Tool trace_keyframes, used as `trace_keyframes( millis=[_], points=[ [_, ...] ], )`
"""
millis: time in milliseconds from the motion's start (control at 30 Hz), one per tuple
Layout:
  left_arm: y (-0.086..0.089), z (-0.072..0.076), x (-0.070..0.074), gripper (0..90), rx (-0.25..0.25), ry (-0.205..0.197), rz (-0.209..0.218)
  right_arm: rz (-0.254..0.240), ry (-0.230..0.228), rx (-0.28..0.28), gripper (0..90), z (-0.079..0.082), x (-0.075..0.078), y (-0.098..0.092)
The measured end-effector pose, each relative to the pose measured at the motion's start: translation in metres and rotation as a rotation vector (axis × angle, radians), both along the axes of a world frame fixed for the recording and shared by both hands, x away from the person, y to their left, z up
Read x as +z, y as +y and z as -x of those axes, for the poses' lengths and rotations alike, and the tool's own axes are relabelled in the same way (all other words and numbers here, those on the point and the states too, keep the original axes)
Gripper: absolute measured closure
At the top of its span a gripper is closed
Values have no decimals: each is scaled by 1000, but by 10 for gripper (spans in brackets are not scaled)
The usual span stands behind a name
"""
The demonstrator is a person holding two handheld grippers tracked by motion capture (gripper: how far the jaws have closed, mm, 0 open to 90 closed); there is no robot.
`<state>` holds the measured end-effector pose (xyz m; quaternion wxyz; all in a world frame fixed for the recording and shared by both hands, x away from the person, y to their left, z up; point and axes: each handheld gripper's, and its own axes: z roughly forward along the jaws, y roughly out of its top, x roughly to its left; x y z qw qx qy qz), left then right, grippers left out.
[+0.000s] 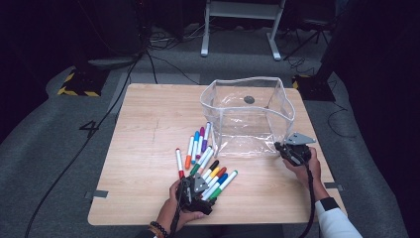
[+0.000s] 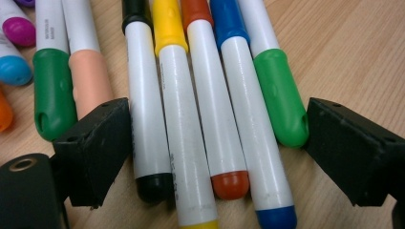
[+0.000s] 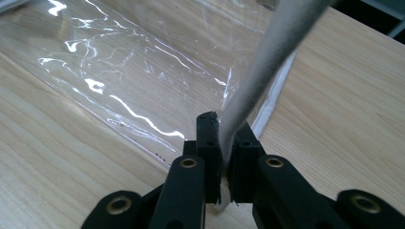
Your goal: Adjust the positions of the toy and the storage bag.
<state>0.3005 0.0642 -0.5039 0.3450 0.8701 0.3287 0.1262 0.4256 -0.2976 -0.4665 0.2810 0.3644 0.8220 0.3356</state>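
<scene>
On the left of the wooden table (image 1: pixel 143 144), the left gripper (image 1: pixel 198 186) sat low over the near end of a spread of markers (image 1: pixel 205 163). In the left gripper view its jaws stood wide apart, unclenched, straddling a row of five: the black marker (image 2: pixel 145 109), yellow marker (image 2: pixel 179 129), orange marker (image 2: pixel 212 109), blue marker (image 2: pixel 253 129) and, by the far jaw, the green-capped marker (image 2: pixel 282 95). One jaw lay against the black marker's barrel, though the angle left it unclear whether either pad truly pressed.

To the right stood the clear plastic pouch (image 1: pixel 247 116), open at the top and seemingly empty, just beyond the markers. At its near right corner the right gripper (image 1: pixel 283 148) was clenched on the pouch's white edge trim (image 3: pixel 258 90), which ran up between the pads in the right gripper view.

The step in hand looked like the pick-up: pouch steadied, markers not yet gripped. The next move would call for closing the left jaws on the bundle, probably fewer than all five, lifting without scattering the rest, and carrying them over the pouch's rim while the right held it upright.
</scene>
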Motion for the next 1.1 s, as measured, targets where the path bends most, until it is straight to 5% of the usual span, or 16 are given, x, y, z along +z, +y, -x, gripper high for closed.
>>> trace_keyframes(
  millis=[233,467,733,933,1100],
  points=[
    [-9,-2,0,110,5,0,0,5,0,16,817,5,1,1],
    [-7,-2,0,110,-10,4,0,2,6,16,602,15,1,-4],
    [6,4,0,107,-33,8,1,-65,23,44,502,39,6,-13],
    [26,13,2,108,-44,23,-13,-110,33,134,446,62,4,-9],
    [48,17,0,108,-24,14,-3,-139,59,278,387,72,1,8]
  ],
)
